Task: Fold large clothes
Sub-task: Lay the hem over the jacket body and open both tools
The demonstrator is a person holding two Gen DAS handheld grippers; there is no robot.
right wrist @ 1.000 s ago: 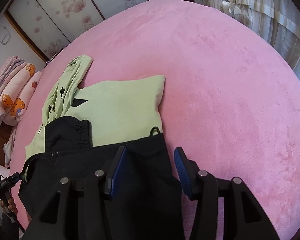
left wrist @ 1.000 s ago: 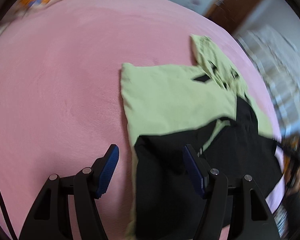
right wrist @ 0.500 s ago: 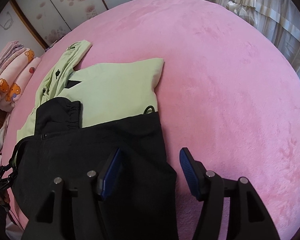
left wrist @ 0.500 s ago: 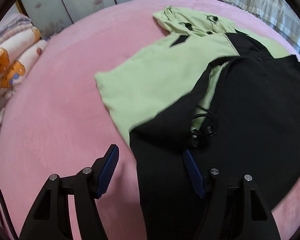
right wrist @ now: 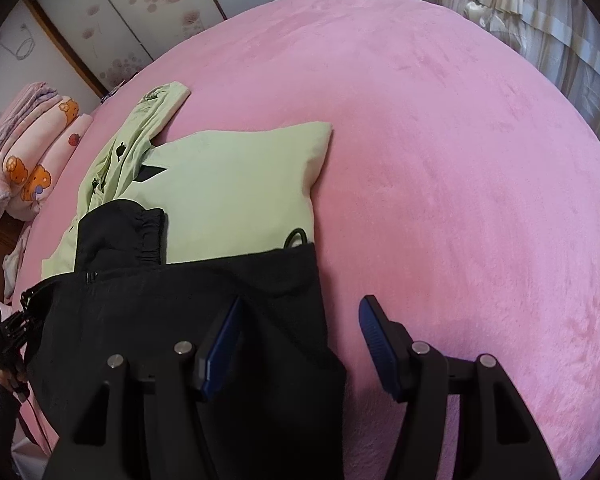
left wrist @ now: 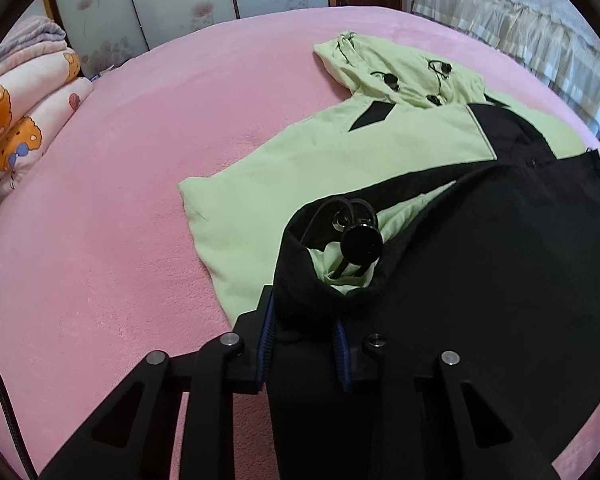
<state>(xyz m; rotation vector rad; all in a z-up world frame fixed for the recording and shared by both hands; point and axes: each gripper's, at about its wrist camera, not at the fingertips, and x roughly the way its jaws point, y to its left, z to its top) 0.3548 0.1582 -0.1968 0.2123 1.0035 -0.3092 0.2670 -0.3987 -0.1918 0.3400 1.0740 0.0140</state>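
A large black and light-green hooded jacket (left wrist: 308,168) lies on the pink bed (left wrist: 100,240). Its black lower part (left wrist: 480,280) is folded up over the green part. My left gripper (left wrist: 302,344) is shut on the black hem corner, which bunches up with a drawstring toggle (left wrist: 362,242) just beyond the fingers. In the right wrist view the jacket (right wrist: 228,192) lies to the left. My right gripper (right wrist: 296,344) is open over the black fabric's (right wrist: 204,304) right edge, with its left finger above the cloth and its right finger over the bed (right wrist: 460,160).
Folded pink blankets with bear prints (left wrist: 16,120) are stacked at the bed's left edge; they also show in the right wrist view (right wrist: 28,152). Sliding doors (left wrist: 180,4) stand behind the bed. Curtains (right wrist: 540,12) hang at the right.
My left gripper has closed on the black hem corner and lifted it, bunching the fabric. My right gripper has stayed open and edged closer over the black fabric's right edge.
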